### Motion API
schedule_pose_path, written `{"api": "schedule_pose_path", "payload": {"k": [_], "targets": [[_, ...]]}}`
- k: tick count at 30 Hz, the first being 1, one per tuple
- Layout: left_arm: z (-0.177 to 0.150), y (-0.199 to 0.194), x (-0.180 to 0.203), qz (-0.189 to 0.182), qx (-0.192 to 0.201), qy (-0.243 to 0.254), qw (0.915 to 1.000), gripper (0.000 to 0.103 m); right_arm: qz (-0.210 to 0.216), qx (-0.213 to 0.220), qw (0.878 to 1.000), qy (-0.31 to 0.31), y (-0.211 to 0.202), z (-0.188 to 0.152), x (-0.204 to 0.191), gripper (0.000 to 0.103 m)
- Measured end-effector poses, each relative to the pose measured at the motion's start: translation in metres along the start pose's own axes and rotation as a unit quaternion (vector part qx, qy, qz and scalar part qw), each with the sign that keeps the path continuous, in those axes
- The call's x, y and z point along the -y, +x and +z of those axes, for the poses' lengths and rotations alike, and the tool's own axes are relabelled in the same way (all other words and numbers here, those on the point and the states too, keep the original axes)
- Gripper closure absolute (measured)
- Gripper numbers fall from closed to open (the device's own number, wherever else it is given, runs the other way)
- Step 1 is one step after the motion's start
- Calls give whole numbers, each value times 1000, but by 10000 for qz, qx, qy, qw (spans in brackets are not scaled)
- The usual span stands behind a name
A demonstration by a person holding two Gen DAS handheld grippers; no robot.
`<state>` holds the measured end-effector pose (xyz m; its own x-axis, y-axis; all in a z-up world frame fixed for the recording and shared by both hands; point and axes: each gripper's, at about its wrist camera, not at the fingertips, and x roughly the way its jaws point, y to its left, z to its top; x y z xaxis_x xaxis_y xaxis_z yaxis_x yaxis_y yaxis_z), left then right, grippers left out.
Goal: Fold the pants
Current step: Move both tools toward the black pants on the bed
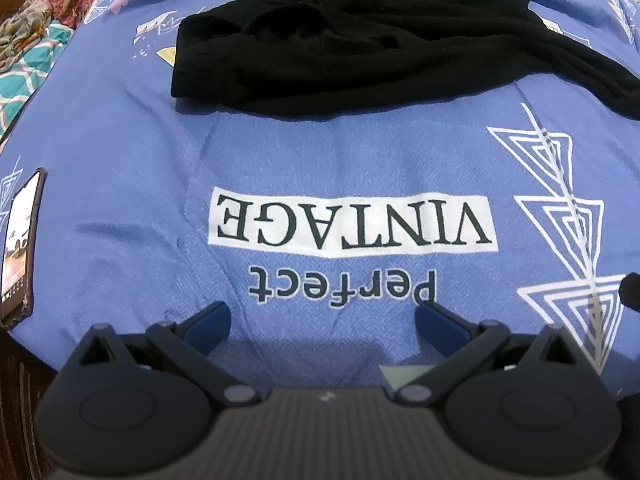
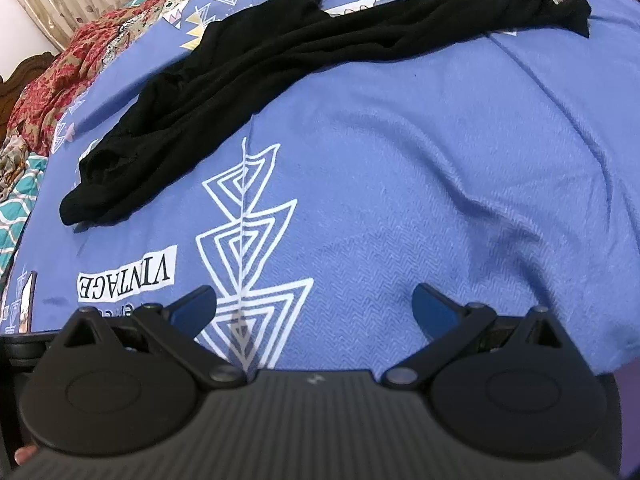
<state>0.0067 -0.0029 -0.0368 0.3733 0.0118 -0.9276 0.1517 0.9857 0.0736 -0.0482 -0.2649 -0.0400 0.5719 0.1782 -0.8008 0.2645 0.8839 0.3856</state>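
Pants [image 1: 360,40] lie rumpled on the blue bedspread [image 2: 400,180], well beyond both grippers' wide-apart, empty jaws.

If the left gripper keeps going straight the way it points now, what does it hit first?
Most likely the blue bedsheet, around its "Perfect VINTAGE" print. The left gripper is open and empty; the black pants lie farther up the bed.
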Motion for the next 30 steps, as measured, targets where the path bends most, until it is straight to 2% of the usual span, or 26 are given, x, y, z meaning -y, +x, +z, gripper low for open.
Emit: {"api": "schedule_pose_path", "payload": {"k": [6,12,18,21,23,25,27,30], "targets": [[-2,3,-5,-114,39,-45,9999,0,77,27,9999,113,0,1,4,0],[-20,2,-11,-239,496,-27,9985,0,225,152,9994,207,-2,-2,10,0],[-22,-5,-15,-372,498,41,9981,0,165,144,9997,102,-3,-2,6,0],[-13,-15,-29,-511,702,-204,9960,0,229,195,9994,196,-5,-1,9,0],[-4,-22,-47,-538,845,-576,9933,0,227,255,9992,203,-7,0,10,0],[9,-24,-66,-675,829,-958,9896,0,194,401,9989,164,-10,2,9,9],[25,-22,-85,-883,797,-1375,9833,4,217,549,9982,54,-14,5,10,34],[51,-12,-105,-1564,698,-2082,9630,8,289,627,9976,54,-17,11,17,53]]}}
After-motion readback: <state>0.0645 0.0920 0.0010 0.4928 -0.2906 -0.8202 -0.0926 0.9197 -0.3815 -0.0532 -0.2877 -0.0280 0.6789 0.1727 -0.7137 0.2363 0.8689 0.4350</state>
